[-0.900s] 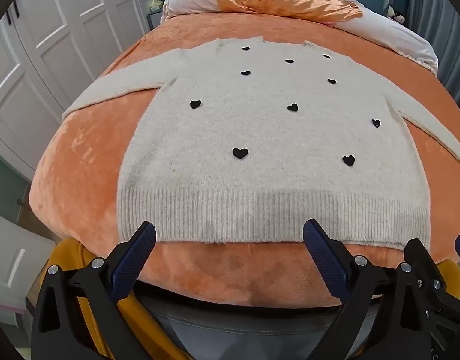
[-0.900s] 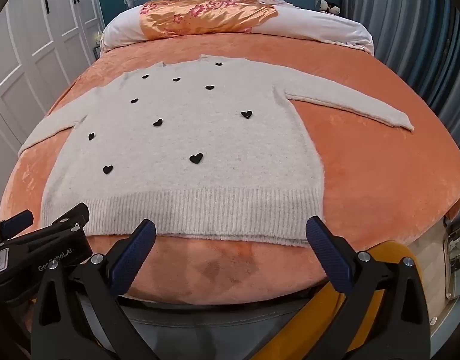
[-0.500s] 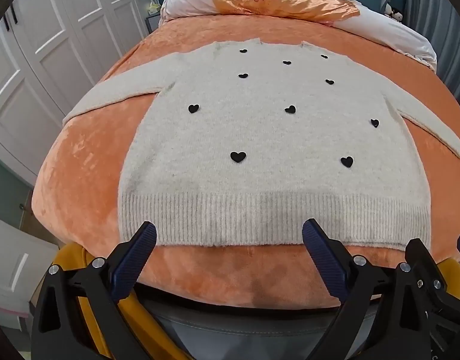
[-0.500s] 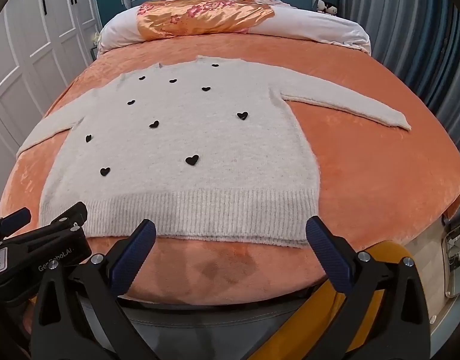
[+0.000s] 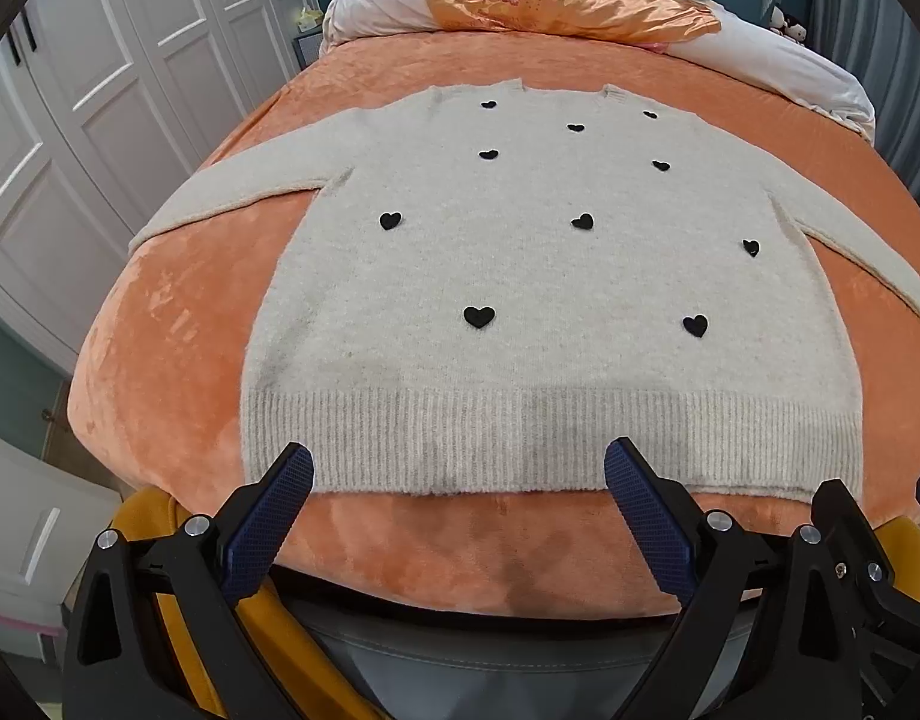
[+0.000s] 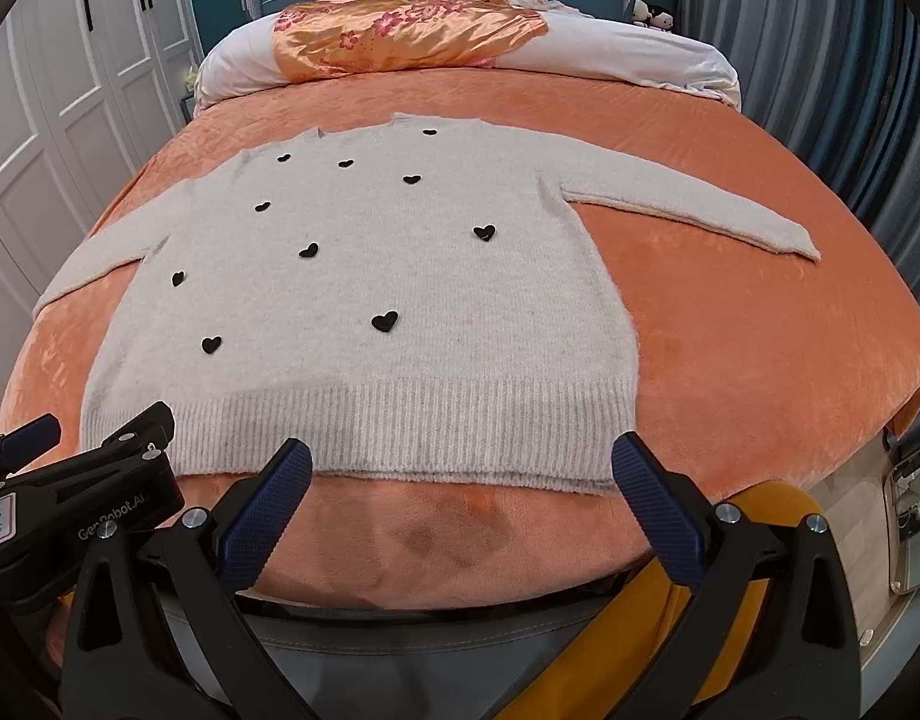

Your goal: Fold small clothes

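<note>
Sweater [image 5: 538, 300] lies flat on the bed [image 5: 177, 330], hem nearest, sleeves running crosswise; left gripper [image 5: 460, 498] and right gripper [image 6: 460, 492] hover wide open, empty, just short of the hem

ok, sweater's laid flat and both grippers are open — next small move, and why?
Probably ease both forward to the hem. The sweater lies flat, sleeves spread, unfolded; the left hand-held gripper and right hand-held gripper hover open at its near edge, holding nothing.
</note>
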### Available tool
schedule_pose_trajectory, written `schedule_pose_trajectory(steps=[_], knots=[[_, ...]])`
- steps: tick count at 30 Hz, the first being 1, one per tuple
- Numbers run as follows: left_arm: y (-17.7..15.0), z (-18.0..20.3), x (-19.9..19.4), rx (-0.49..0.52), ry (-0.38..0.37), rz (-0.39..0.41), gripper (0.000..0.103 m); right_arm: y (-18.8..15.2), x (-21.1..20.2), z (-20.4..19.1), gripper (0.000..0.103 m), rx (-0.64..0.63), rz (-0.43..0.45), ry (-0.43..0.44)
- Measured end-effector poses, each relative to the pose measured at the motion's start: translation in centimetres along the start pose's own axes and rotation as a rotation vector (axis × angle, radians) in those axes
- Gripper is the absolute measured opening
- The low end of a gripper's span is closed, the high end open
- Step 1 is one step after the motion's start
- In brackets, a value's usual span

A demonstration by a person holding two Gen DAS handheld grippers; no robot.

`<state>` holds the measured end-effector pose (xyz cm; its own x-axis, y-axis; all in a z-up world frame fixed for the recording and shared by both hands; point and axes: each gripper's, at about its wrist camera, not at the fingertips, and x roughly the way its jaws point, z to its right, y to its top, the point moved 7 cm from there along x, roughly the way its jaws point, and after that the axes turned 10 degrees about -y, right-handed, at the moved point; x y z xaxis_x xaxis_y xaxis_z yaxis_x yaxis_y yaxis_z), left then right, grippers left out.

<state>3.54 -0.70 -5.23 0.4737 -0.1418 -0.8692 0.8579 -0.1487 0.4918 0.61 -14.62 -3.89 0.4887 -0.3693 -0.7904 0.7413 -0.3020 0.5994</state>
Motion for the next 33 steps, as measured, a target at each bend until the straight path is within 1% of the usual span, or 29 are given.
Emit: schedule_pose_trajectory(steps=[19, 33], knots=[[-0.02, -0.05, -0.09, 0.0, 0.001, -0.001, 0.095, -0.1, 0.11, 0.08, 0.098, 0.004, -0.006, 0.0], [-0.43, -0.84, 0.27, -0.005, 0.0, -0.009, 0.095, -0.47, 0.52, -0.1, 0.098, 0.001, -0.016, -0.005]])
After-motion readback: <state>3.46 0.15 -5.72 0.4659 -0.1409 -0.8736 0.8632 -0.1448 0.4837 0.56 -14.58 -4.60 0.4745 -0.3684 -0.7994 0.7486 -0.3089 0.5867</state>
